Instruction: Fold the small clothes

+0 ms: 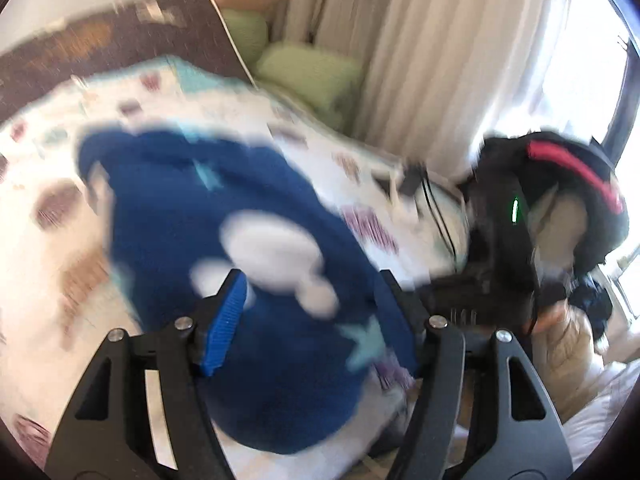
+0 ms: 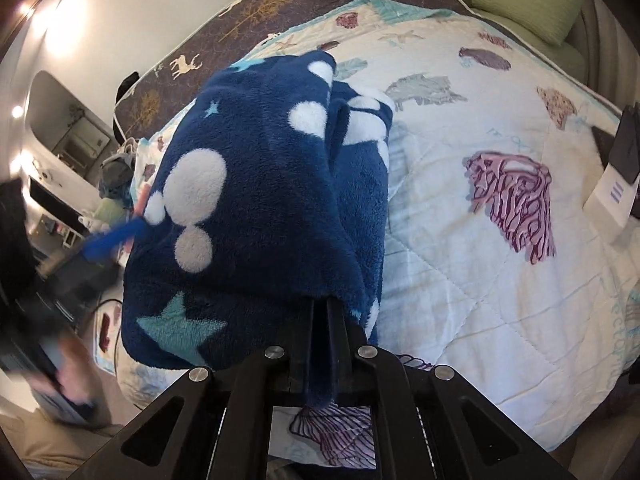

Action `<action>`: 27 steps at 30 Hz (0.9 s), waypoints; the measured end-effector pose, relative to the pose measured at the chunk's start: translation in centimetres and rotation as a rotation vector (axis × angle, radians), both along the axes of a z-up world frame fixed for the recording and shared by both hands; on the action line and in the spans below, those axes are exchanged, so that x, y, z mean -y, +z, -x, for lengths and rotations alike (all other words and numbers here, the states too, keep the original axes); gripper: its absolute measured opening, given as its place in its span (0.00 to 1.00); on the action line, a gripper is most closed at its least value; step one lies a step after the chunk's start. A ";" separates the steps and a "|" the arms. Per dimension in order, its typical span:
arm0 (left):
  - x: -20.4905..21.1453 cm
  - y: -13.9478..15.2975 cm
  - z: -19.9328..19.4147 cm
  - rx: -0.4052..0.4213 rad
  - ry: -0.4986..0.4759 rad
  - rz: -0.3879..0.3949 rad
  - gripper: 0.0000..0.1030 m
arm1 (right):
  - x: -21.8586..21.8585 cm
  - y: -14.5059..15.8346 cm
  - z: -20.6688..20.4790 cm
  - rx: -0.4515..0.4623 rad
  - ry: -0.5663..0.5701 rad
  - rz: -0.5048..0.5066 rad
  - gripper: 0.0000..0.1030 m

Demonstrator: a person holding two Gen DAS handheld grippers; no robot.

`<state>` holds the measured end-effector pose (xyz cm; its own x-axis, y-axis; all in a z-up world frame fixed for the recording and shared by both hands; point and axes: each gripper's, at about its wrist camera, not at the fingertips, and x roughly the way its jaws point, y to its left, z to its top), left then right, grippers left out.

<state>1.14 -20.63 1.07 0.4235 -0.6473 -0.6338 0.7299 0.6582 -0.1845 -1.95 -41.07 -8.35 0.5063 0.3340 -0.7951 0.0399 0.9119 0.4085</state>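
- The fleece (image 2: 256, 200) lies bunched on the quilt (image 2: 480, 240); it looks soft, light and floppy.
- Our right gripper (image 2: 326, 320) is clamped on its hem, a good hold.
- Our left gripper (image 1: 316, 304) stands apart, probably gripping nothing; that view is blurred.

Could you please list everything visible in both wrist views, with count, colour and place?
fleece garment: one, navy with white spots and teal stars, on the quilt, edge pinched by the right gripper.
quilt: one, white with purple and teal sea prints, over the bed.
mattress: one, brown with deer print, under the quilt.
cushions: two, green, beside the curtain.
curtain: cream, right of the bed.
left gripper: open above the garment.
right gripper: shut on the garment.
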 end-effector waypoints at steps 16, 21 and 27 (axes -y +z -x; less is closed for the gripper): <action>-2.8 -3.4 -7.8 -0.136 0.107 0.034 0.75 | 0.4 2.9 -0.8 0.034 0.022 -0.012 0.17; -4.5 -4.2 -7.2 -0.129 0.125 0.023 0.95 | 1.6 6.7 -1.9 0.244 -0.086 0.049 1.00; -5.6 -9.0 -10.2 -0.400 0.141 0.122 1.00 | 2.4 3.4 -7.0 0.089 0.029 -0.065 1.00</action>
